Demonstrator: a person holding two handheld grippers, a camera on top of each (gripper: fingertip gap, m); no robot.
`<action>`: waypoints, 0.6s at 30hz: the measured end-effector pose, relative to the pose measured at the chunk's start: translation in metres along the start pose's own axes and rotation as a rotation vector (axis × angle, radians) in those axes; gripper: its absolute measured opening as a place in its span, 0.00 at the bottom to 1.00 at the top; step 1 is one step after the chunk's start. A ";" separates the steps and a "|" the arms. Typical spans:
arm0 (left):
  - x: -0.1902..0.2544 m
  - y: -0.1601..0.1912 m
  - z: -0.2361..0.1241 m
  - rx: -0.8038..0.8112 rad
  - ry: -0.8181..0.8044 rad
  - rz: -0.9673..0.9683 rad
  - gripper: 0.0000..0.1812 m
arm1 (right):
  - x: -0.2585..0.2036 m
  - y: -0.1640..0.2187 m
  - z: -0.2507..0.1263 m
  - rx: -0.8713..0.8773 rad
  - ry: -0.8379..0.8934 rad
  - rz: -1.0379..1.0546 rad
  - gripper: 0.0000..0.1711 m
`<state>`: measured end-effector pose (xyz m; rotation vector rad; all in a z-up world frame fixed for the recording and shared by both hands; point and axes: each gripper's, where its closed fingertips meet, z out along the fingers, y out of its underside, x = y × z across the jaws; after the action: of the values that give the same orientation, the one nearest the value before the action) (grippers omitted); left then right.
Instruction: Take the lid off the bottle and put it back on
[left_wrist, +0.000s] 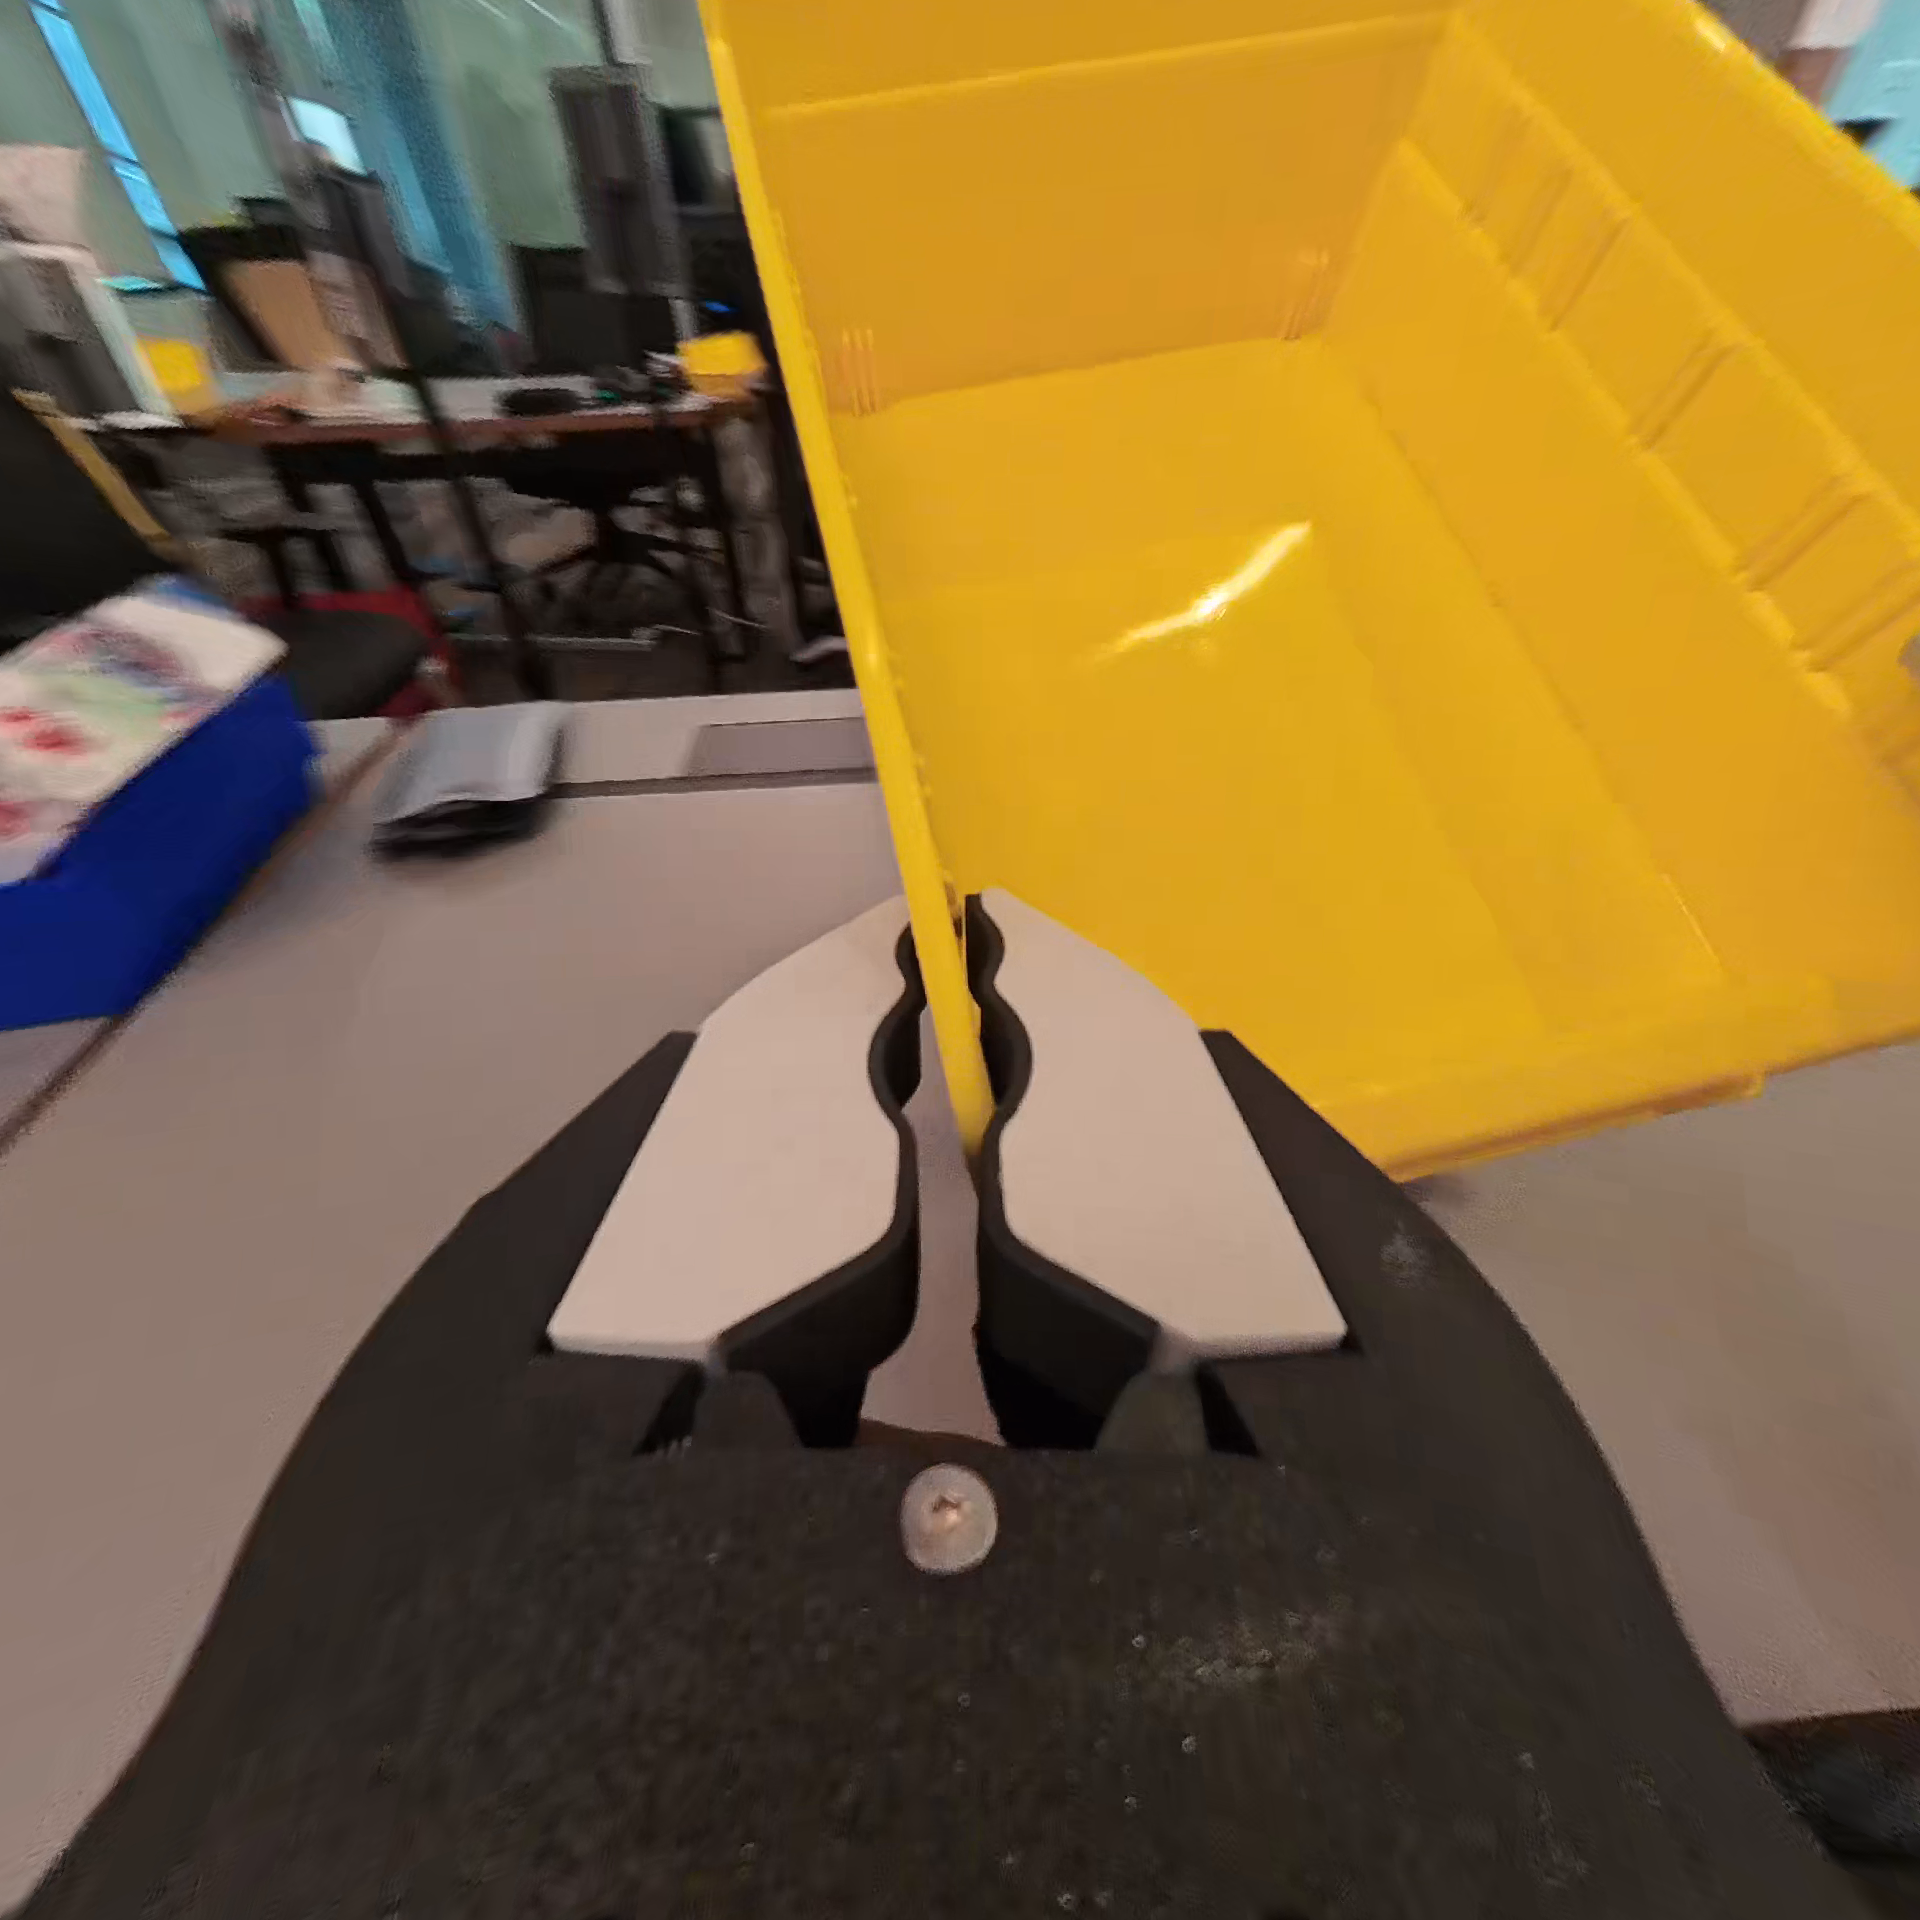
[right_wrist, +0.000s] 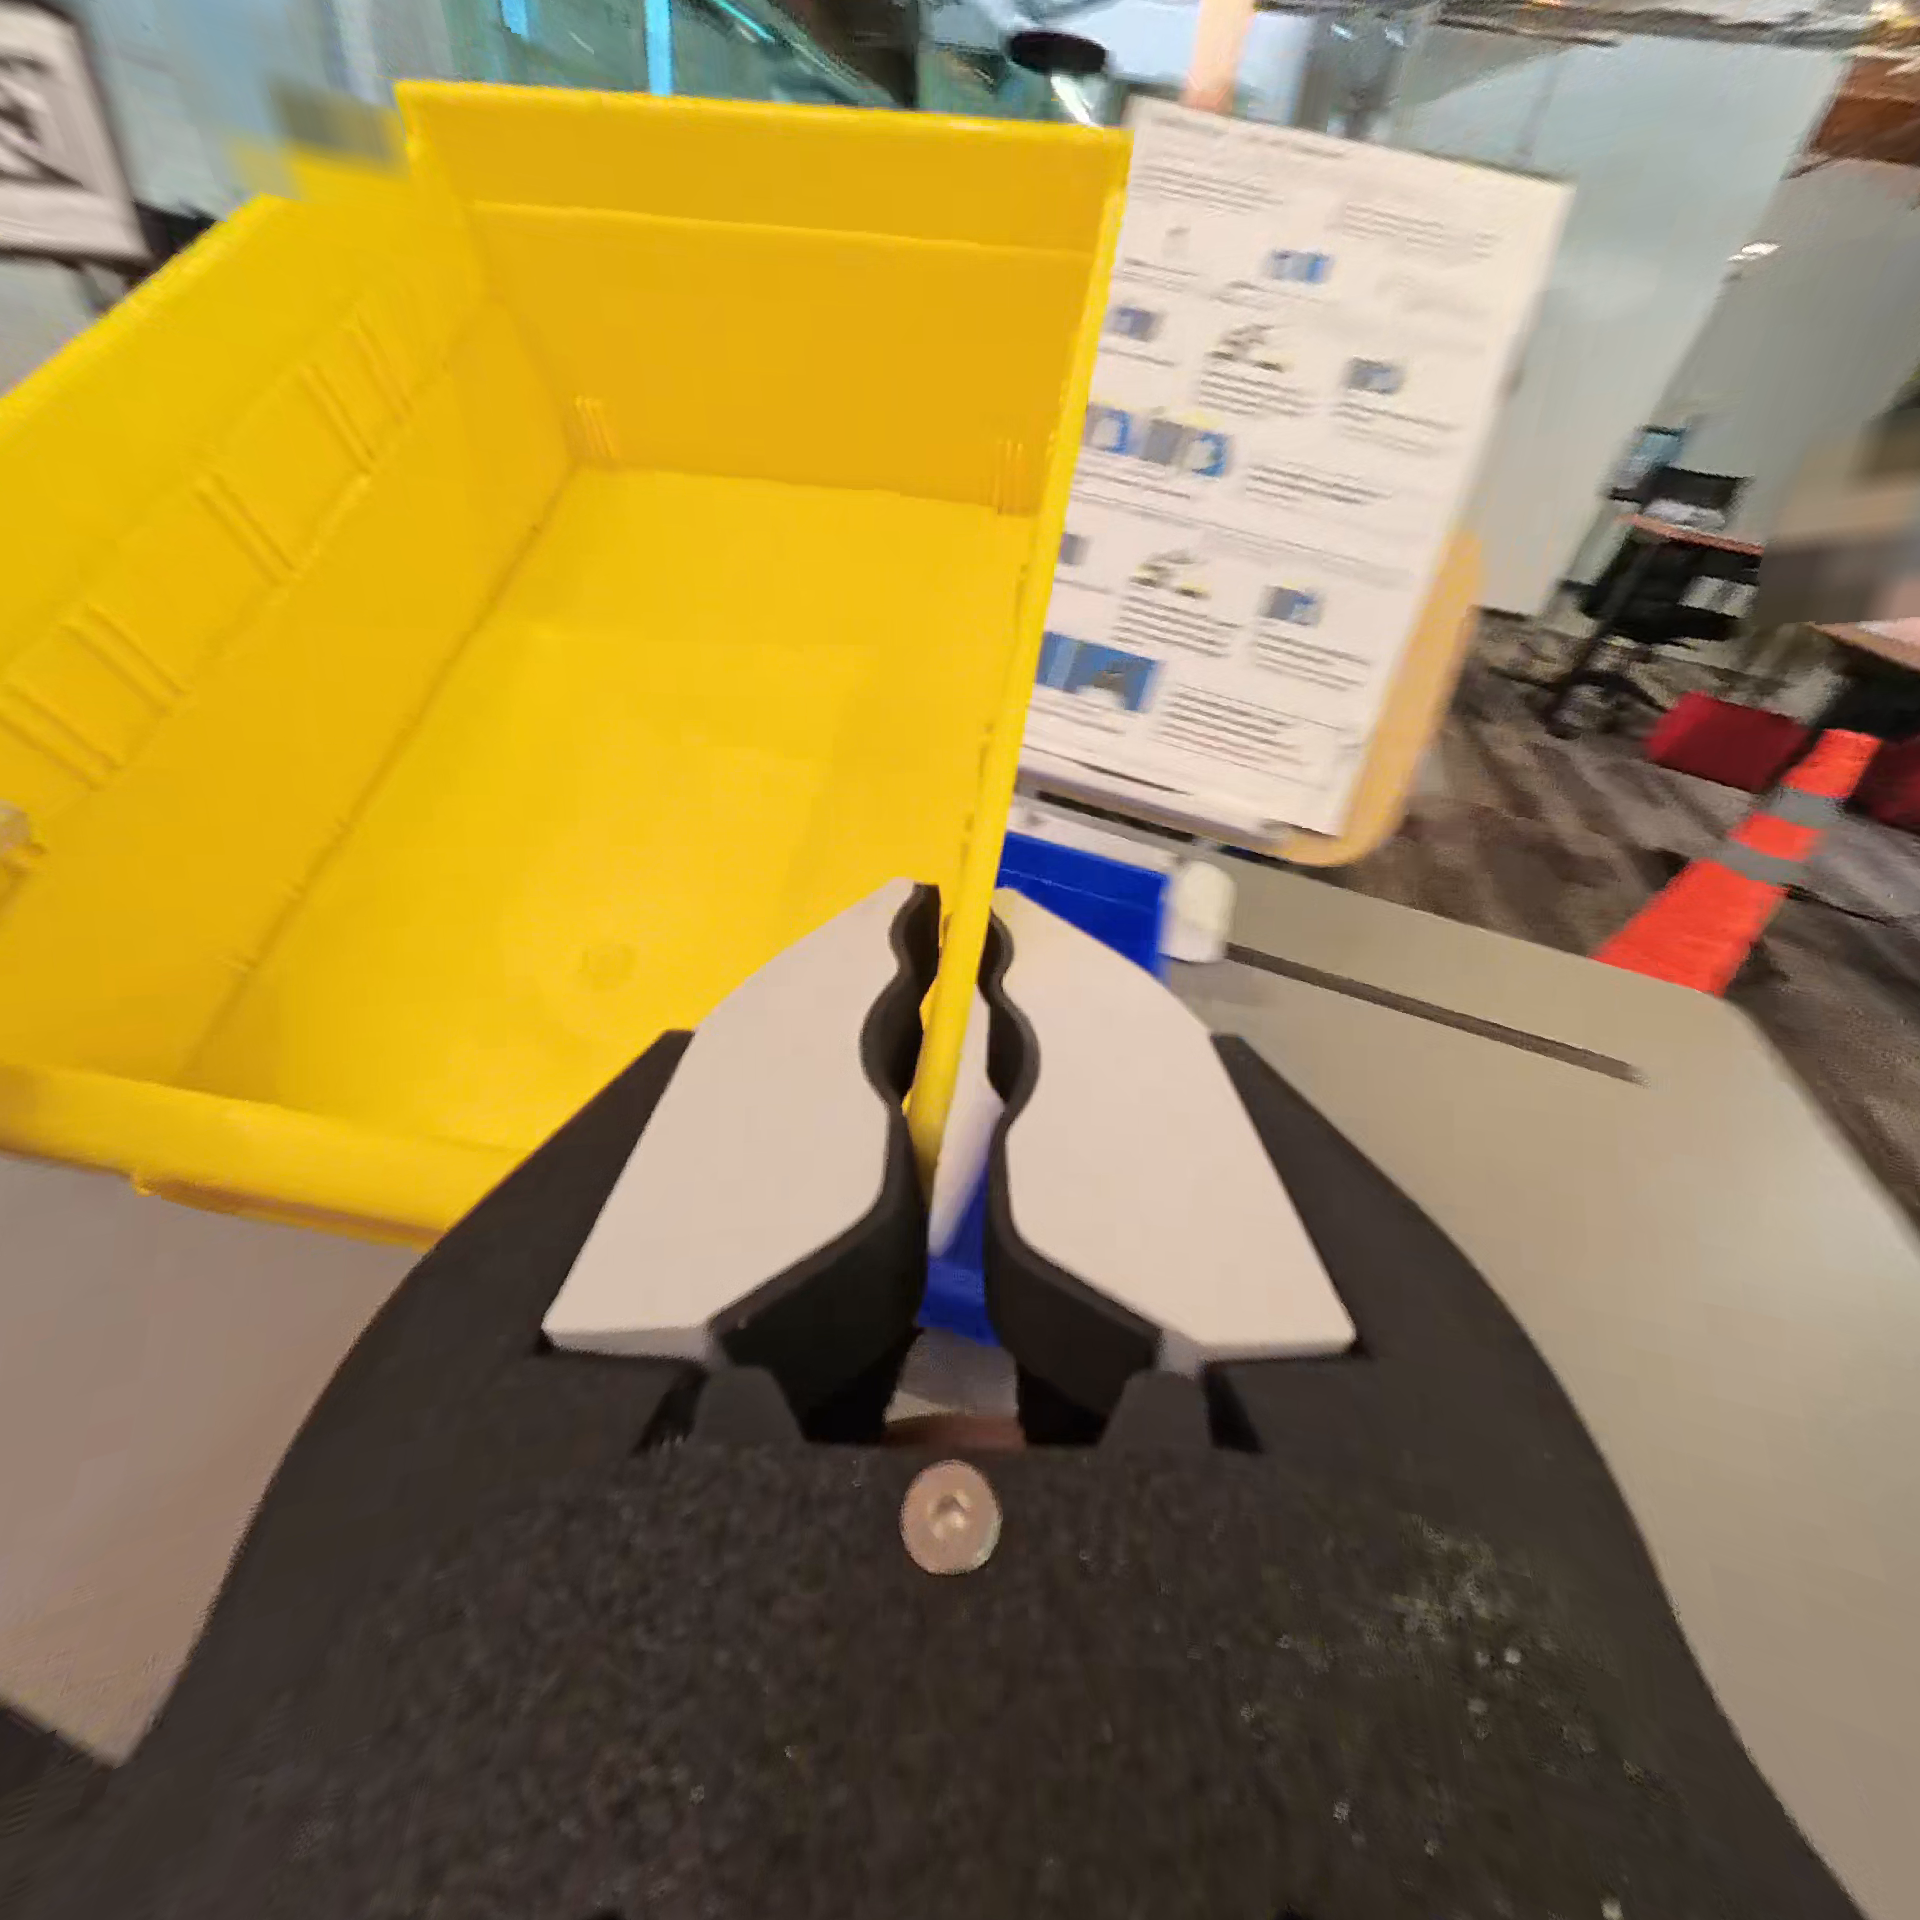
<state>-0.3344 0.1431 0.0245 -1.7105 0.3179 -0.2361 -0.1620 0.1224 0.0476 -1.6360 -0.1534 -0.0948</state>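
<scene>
Both grippers are clamped on a yellow bin (left_wrist: 1351, 623), one per side wall: the left gripper (left_wrist: 940, 914) has its jaws closed on the thin edge of the bin's left wall, and the right gripper (right_wrist: 961, 914) has its jaws closed on the right wall. The bin looks tipped up w/ its open side toward the cameras, low end near the grey worktop (left_wrist: 312, 1091) — whether it touches the worktop I can't tell. Inside it's empty; no bottle or lid shows in either view, so the task's thing is out of sight. Judgement: this is a setup or clearing step w/ the bin, not the lid work proper — unscrewing hasn't begun as far as these views show. Next move prob. calls for setting the bin down level, releasing both walls, then finding the bottle. A blue bin (left_wrist: 135, 831) sits off left.
</scene>
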 end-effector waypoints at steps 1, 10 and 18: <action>0.025 -0.004 0.013 -0.020 0.055 -0.004 0.03 | 0.026 -0.001 -0.005 -0.037 0.053 -0.023 0.04; 0.289 0.054 0.116 -0.231 0.390 0.047 0.05 | 0.283 0.108 -0.041 -0.357 0.397 0.049 0.04; 0.393 0.128 0.166 -0.327 0.376 0.119 0.05 | 0.386 0.240 -0.044 -0.434 0.359 0.221 0.03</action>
<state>0.0807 0.1450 -0.1377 -1.9568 0.7685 -0.4384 0.2576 0.0794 -0.1262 -2.0253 0.3447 -0.2641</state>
